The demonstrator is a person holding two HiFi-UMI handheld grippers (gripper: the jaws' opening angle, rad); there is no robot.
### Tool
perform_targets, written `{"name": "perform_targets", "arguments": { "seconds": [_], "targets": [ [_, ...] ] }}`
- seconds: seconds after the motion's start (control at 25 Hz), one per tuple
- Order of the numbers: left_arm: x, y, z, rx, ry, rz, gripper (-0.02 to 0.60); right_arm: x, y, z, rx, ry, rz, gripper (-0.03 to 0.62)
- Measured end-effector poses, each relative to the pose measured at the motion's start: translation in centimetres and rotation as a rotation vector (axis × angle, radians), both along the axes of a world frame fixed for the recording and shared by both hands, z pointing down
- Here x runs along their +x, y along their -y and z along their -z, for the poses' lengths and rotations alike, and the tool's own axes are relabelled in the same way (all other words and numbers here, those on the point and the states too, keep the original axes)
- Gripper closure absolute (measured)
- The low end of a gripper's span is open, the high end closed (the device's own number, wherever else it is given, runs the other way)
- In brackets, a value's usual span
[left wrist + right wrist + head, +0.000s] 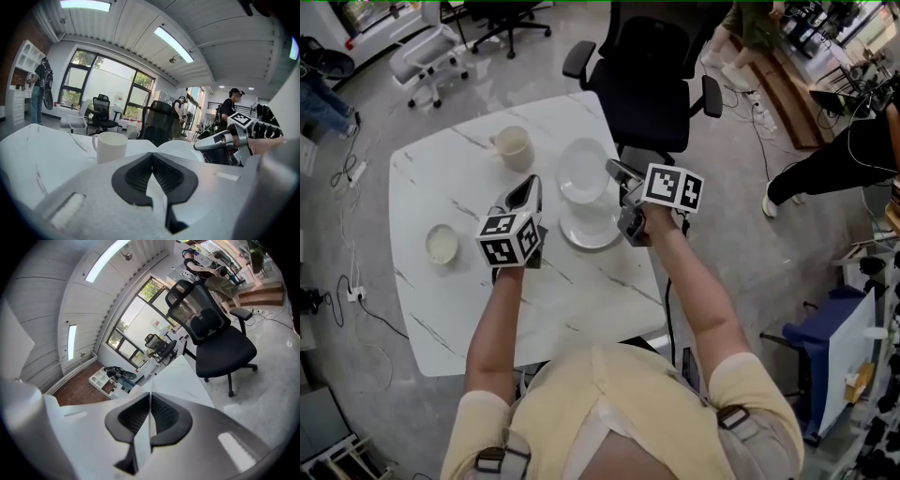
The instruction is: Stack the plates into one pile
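Looking down on a white veined table (441, 187): 2 plates lie near its middle, toward the right-hand edge, not squared into 1 pile. The far plate (581, 169) and the near plate (592, 230) overlap where their rims meet; which rim lies on top cannot be told.

Left gripper (152, 160): jaws closed together with nothing between the pads. It is held over the table just left of the 2 plates, tips pointing toward the far side and stopping short of the far plate's rim.

Right gripper (150, 400): jaws likewise closed and empty. Its tips sit right at the far plate's right rim, though contact cannot be confirmed.

Each gripper's marker cube faces upward, and a bare forearm runs back from each to the person at the lower edge of the head view.

A white mug (514, 147) stands beyond the left gripper, handle turned to the left. A small round dish (442, 244) lies apart from the plates, toward the table's left side. A black office chair (652, 80) stands on the grey floor beyond the table's far edge.
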State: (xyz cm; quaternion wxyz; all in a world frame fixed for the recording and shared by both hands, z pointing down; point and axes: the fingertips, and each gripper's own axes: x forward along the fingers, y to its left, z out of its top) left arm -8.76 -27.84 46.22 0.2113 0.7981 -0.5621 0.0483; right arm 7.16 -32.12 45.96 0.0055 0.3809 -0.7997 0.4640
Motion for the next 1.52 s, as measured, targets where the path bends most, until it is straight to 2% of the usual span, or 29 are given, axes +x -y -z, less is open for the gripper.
{"name": "perform_targets", "arguments": {
  "seconds": [0.2,0.72,1.04,1.4,1.52],
  "targets": [
    [0.6,-1.7,0.4,-0.003,-0.047,-0.021,0.586,0.9,-2.3,0.2,-0.004,0.033,-0.023,0.577],
    [2.2,-5.6,-0.9,-0.069,-0.036,-0.103,0.579,2.8,-7.0,-2.2,-0.074,0.104,-0.125,0.577],
    [2.2,-7.0,-1.7,-0.068,-0.041,-0.081,0.579,4.8,-8.5,-5.2,-0.109,-0.014,-0.212,0.576],
    [2.2,-7.5,-2.5,-0.093,-0.071,-0.087,0.579,5.7,-9.3,-8.0,-0.129,-0.2,-0.205,0.56],
    [2.3,-7.8,-2.8,-0.107,-0.087,-0.092,0.578,5.8,-9.6,-8.7,-0.148,-0.225,-0.202,0.556]
  ]
}}
